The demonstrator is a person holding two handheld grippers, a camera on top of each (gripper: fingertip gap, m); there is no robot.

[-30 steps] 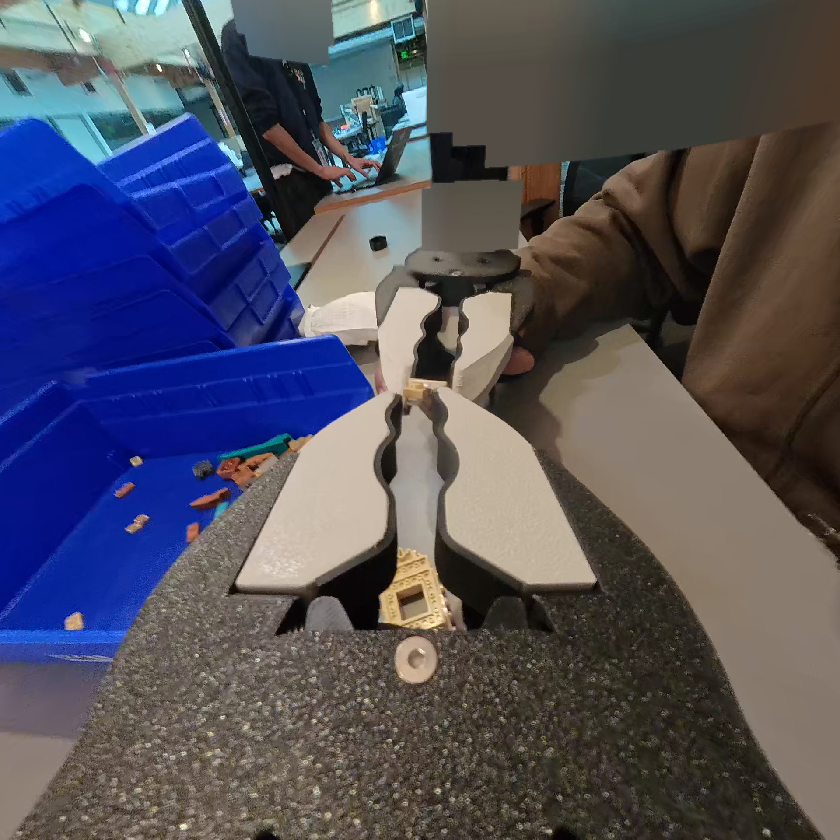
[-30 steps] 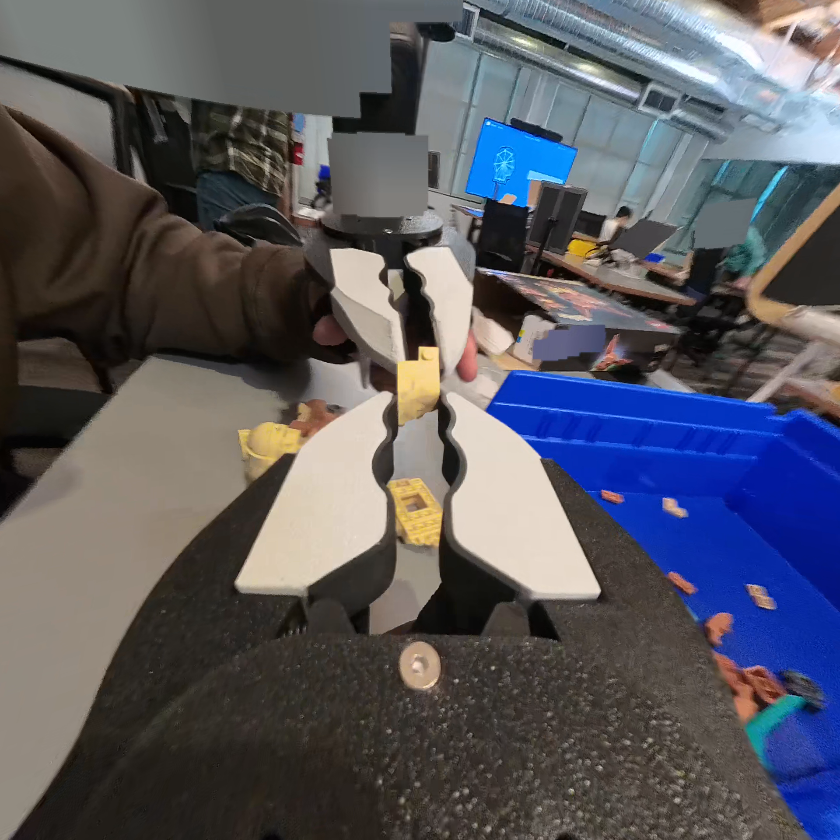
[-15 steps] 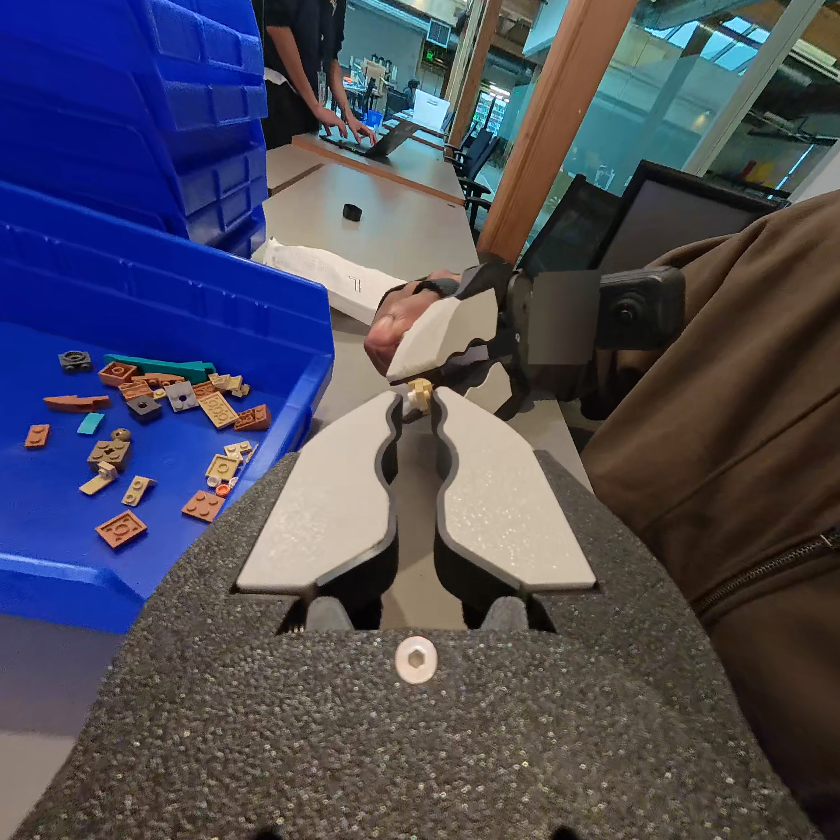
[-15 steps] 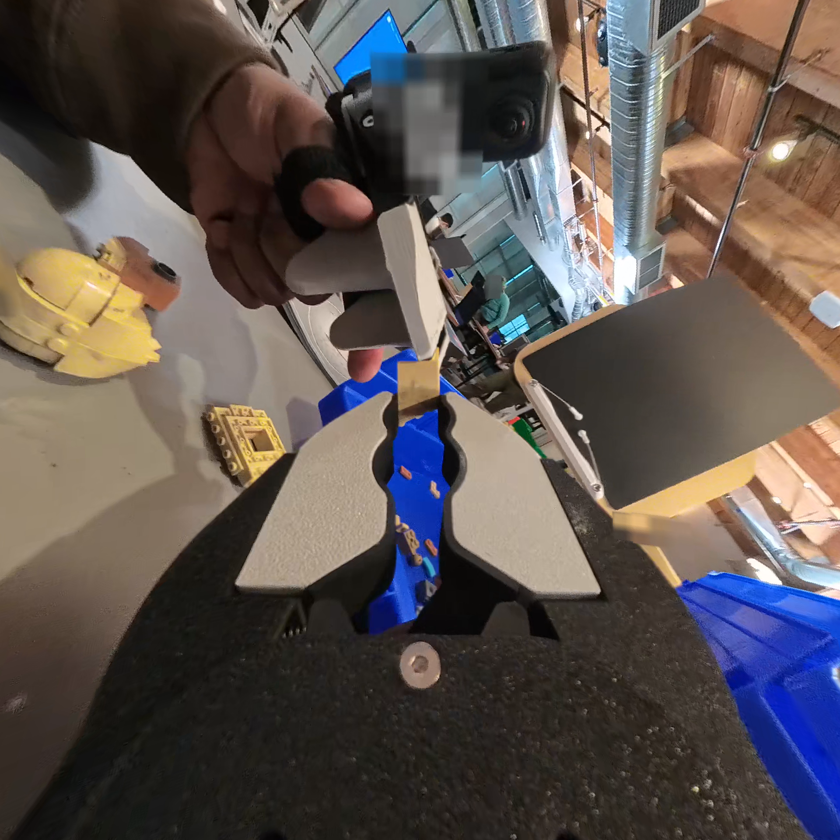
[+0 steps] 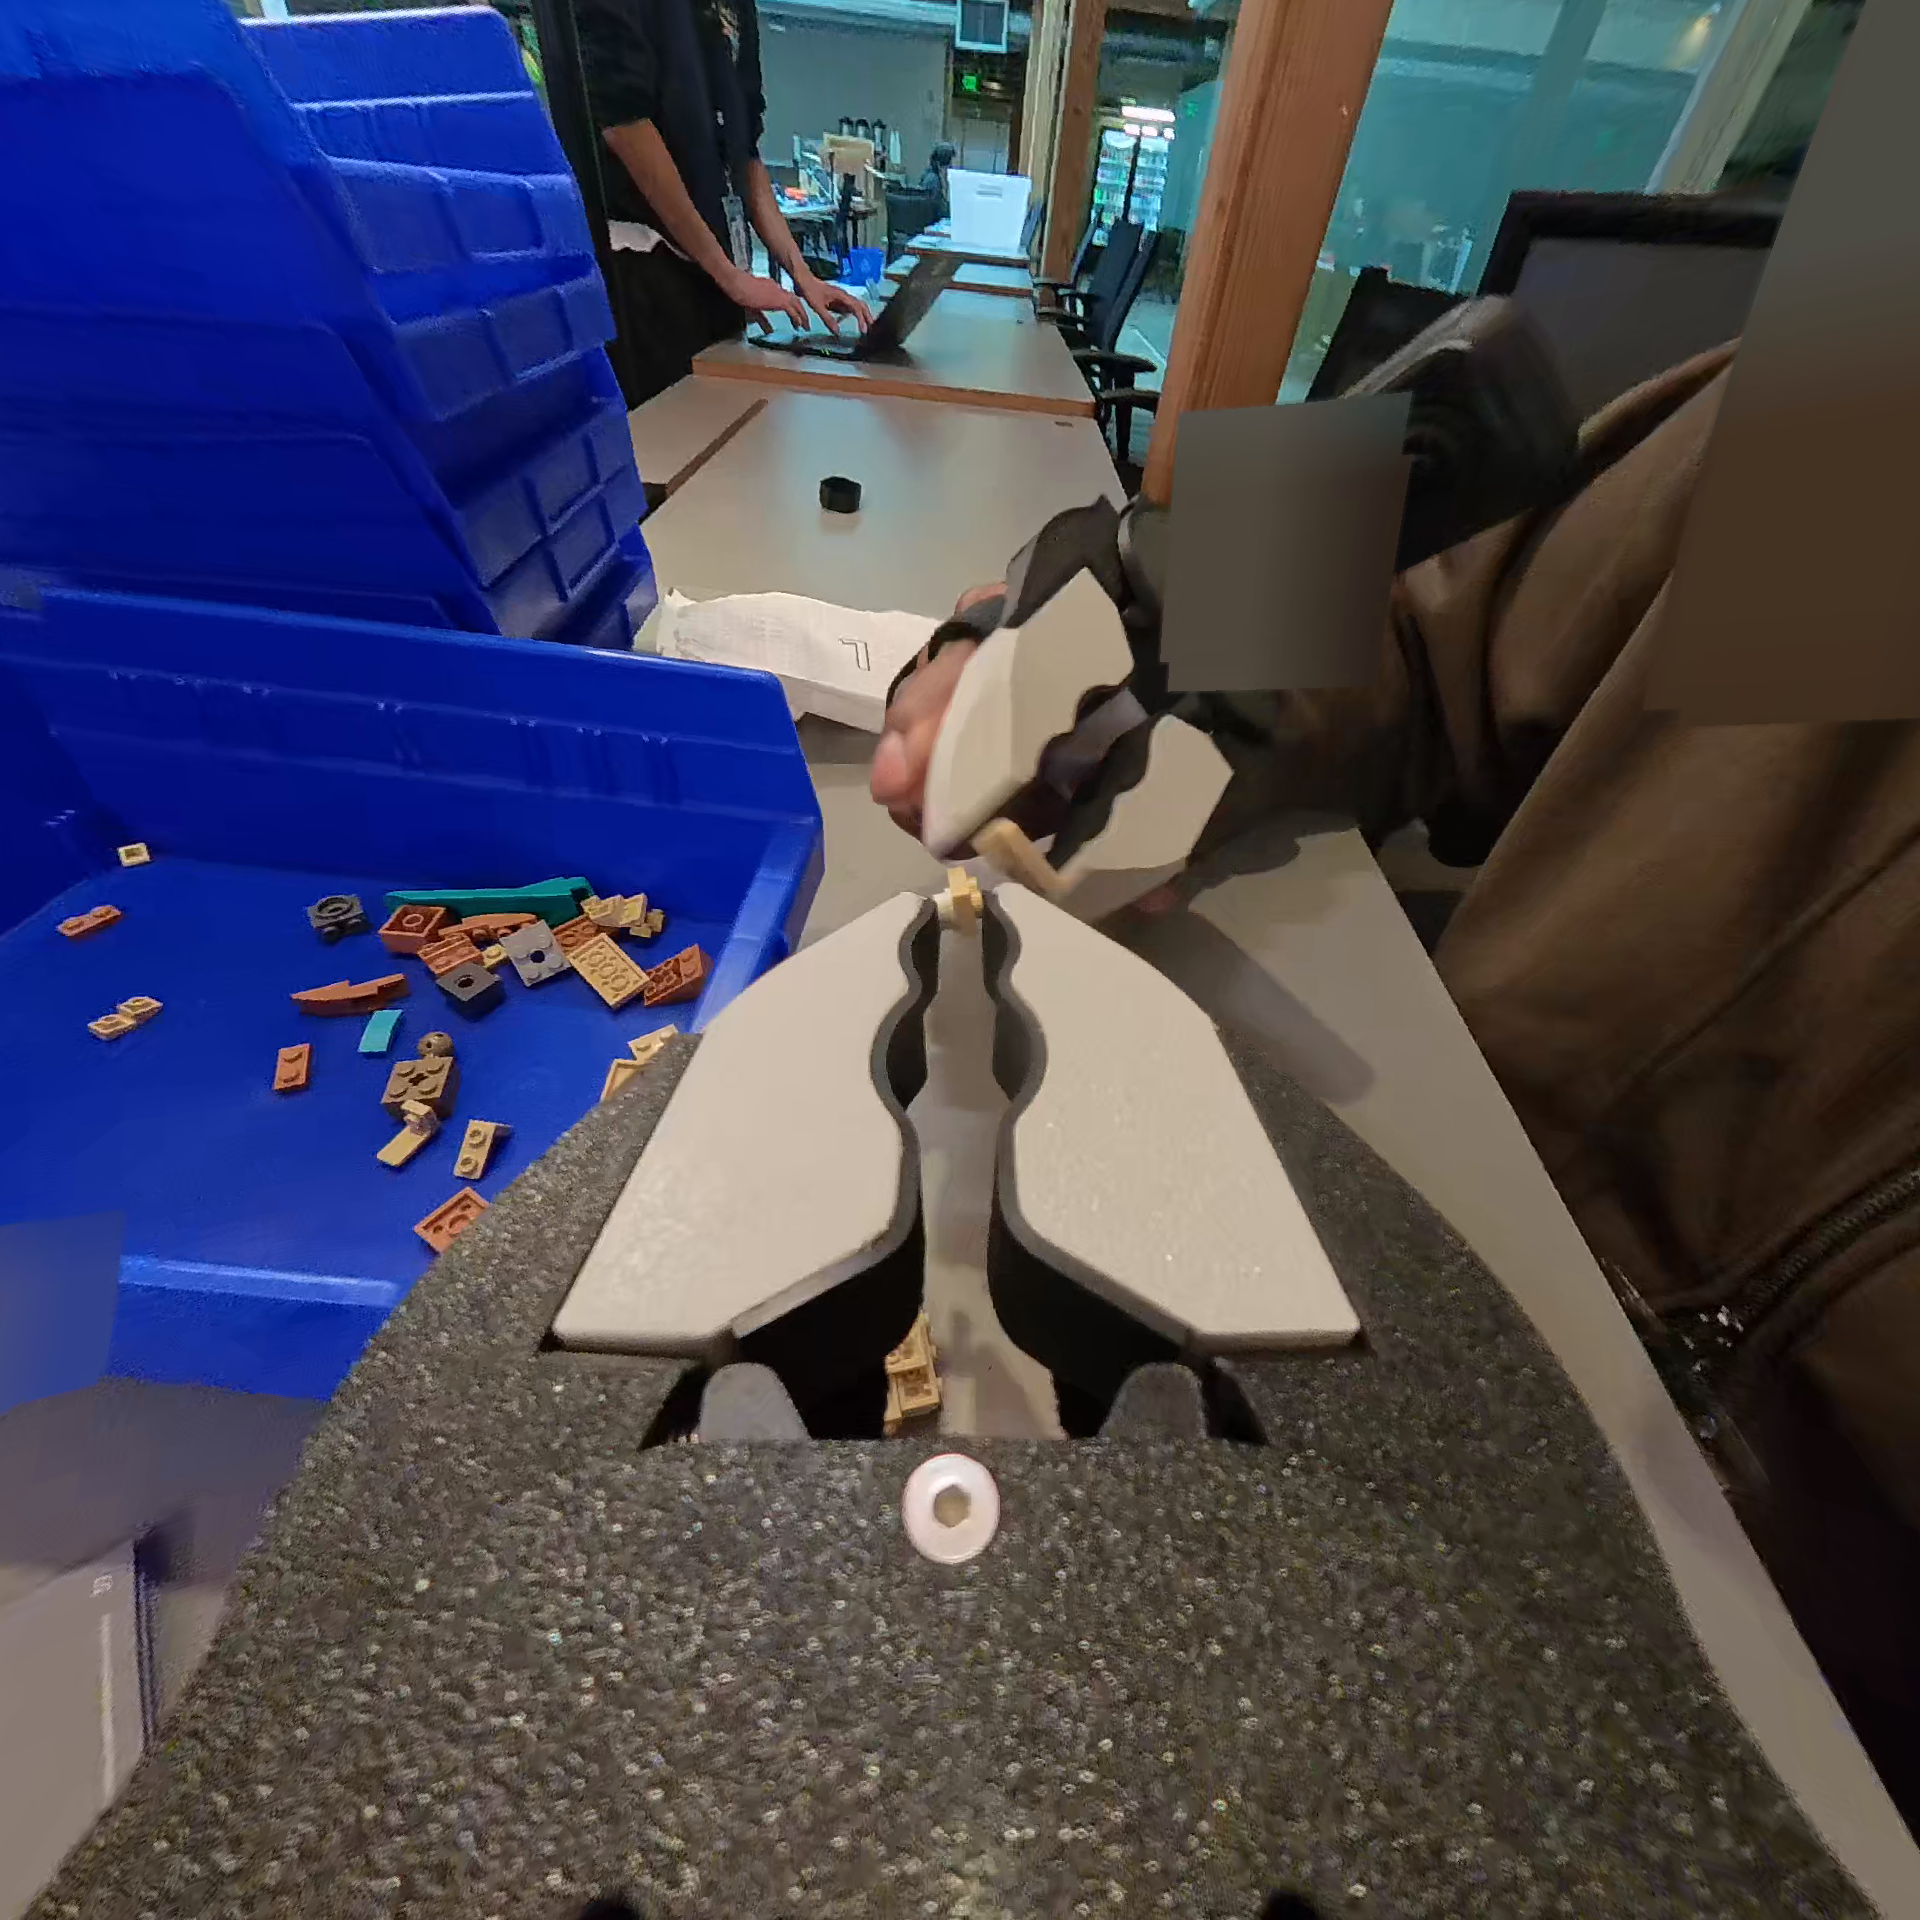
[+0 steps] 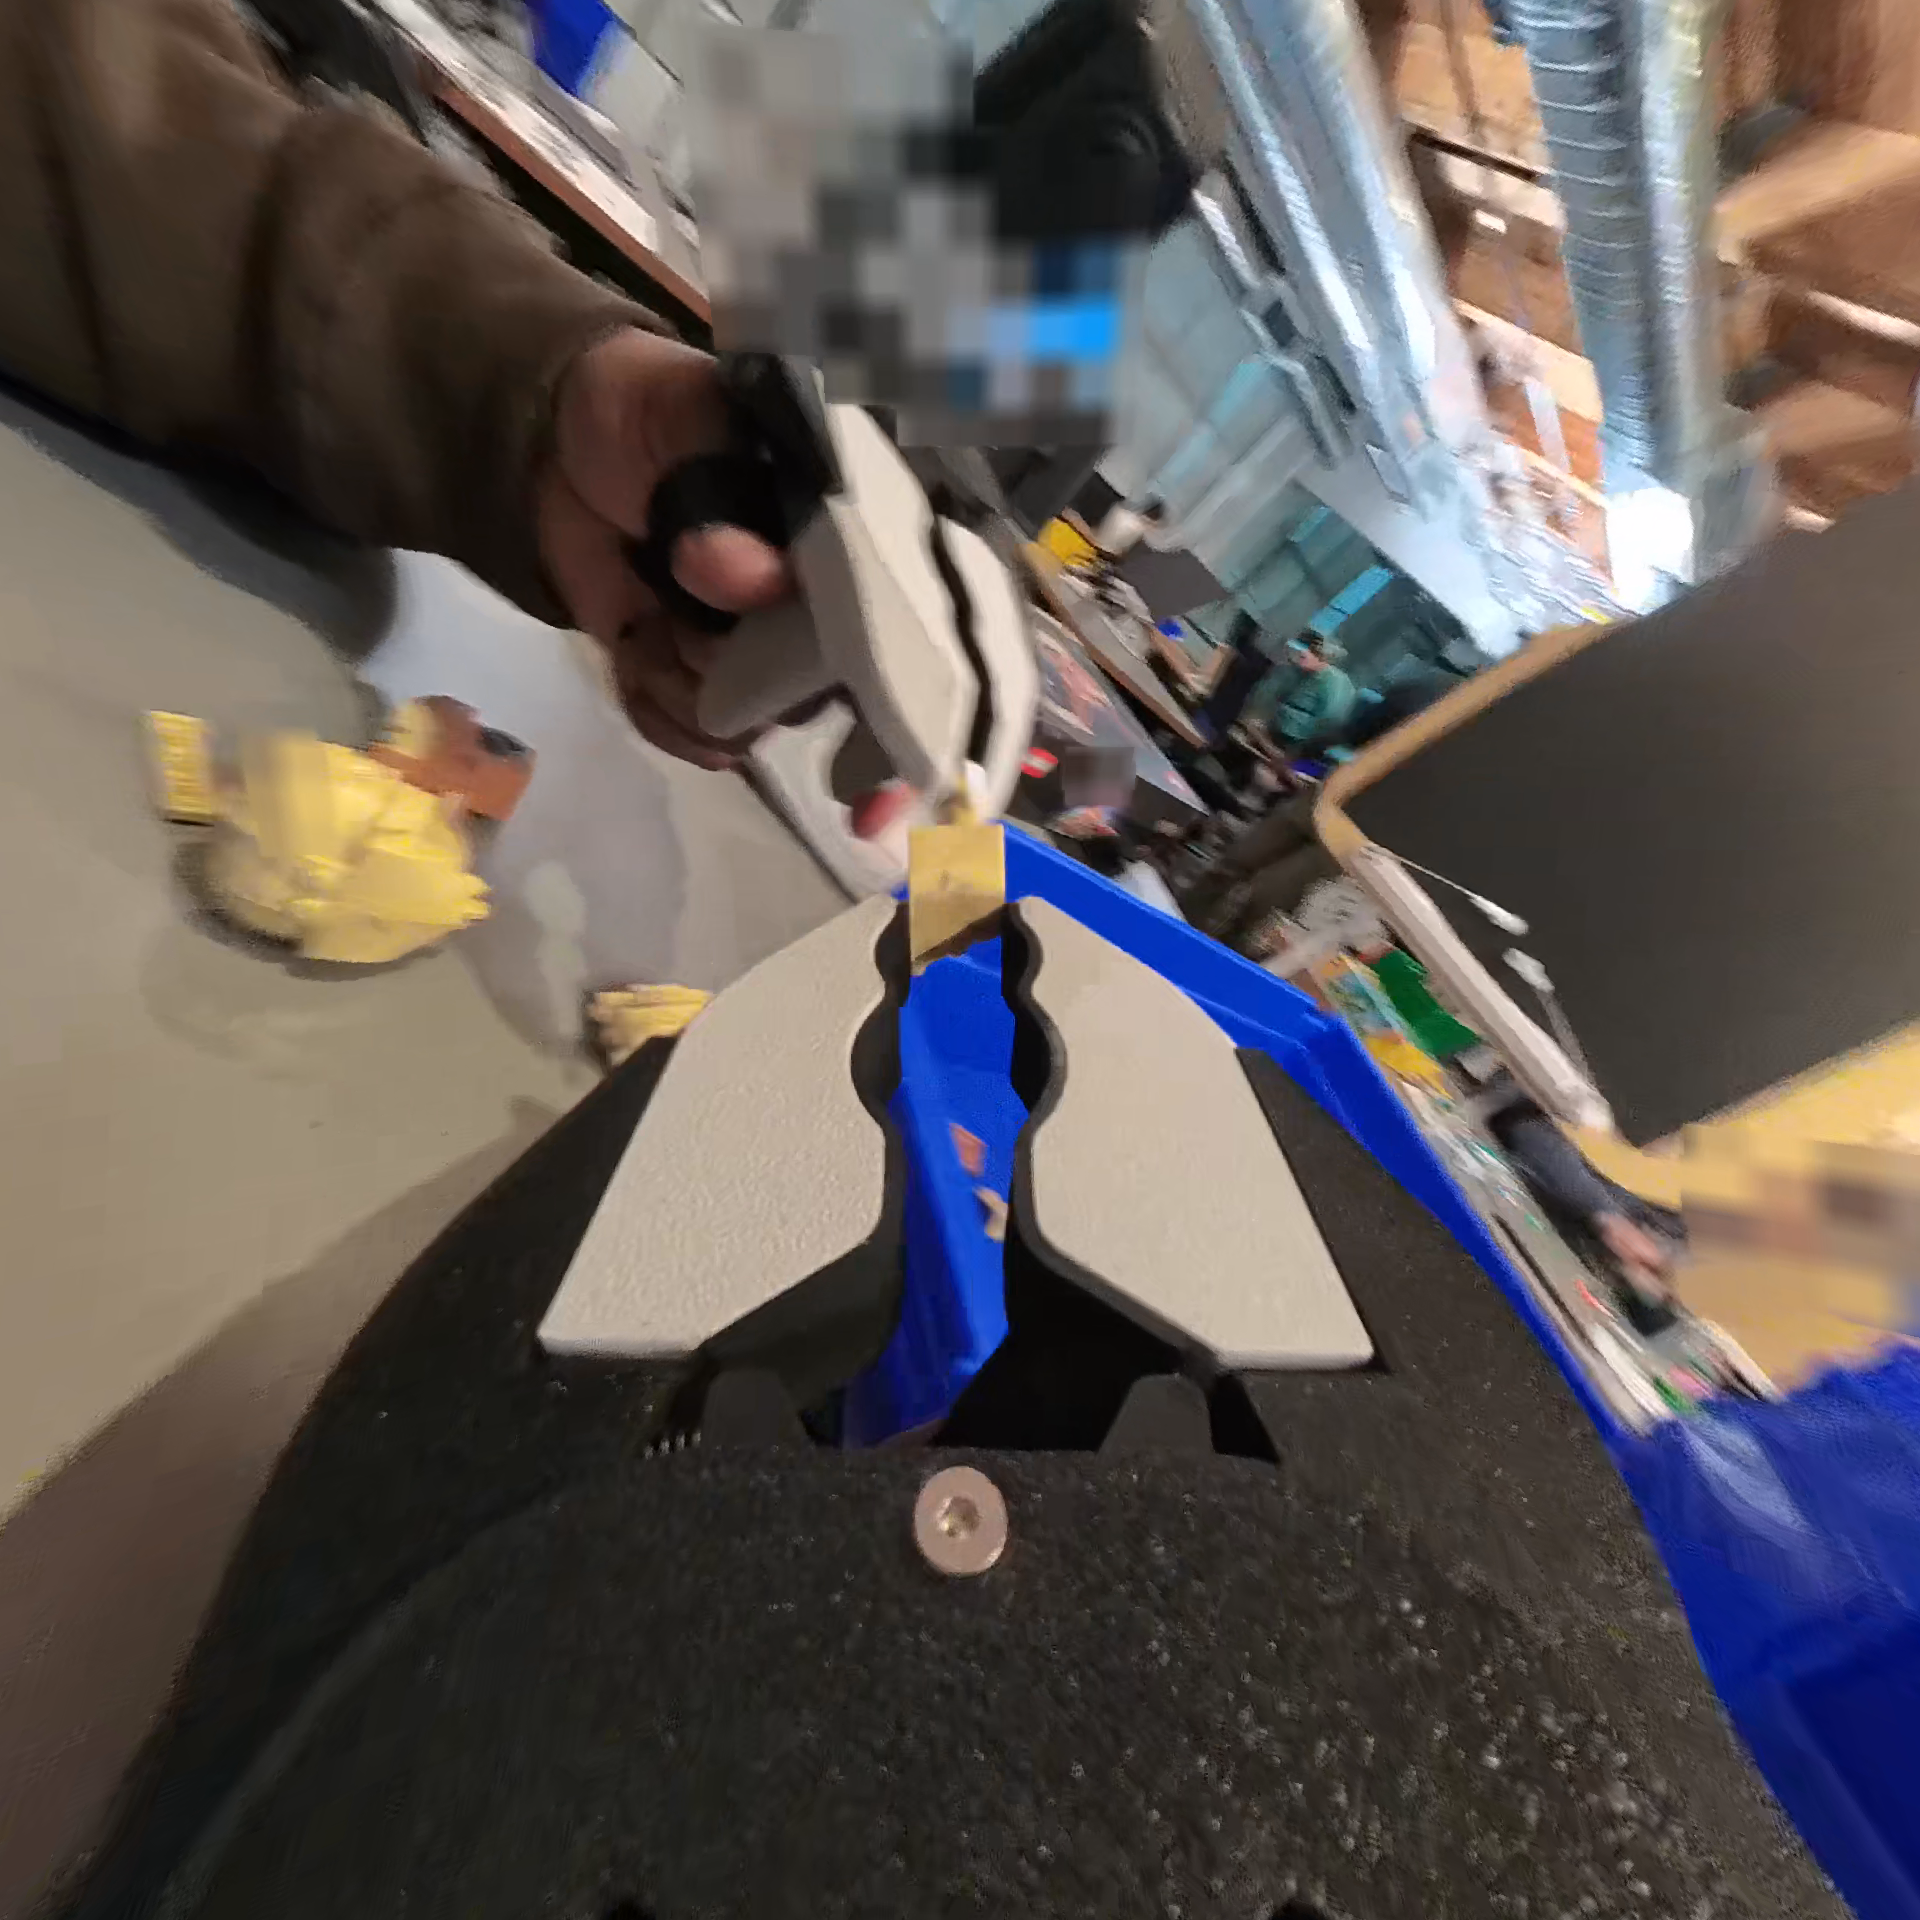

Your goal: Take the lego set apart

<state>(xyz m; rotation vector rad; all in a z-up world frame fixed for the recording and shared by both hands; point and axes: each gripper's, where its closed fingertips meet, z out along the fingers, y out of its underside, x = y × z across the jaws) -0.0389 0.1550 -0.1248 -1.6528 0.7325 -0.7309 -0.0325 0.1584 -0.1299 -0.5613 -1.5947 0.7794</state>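
Note:
My left gripper is shut on a small tan stud piece at its fingertips, held above the grey table. My right gripper is shut on a tan brick. In the left wrist view the right gripper comes in from the upper right, and its tan brick sits just above and nearly touching the small piece. In the blurred right wrist view the left gripper points down at the top of the tan brick.
A blue bin with several loose bricks lies to the left, and stacked blue bins stand behind it. A yellow build and a yellow frame piece lie on the table. A tan piece lies under my left gripper. A person's brown sleeve is on the right. The tips of both grippers are at nearly the same place.
Both grippers have turned and shifted while staying tip to tip. The left fingers have closed a little tighter on the small piece. The right gripper still holds the tan brick.

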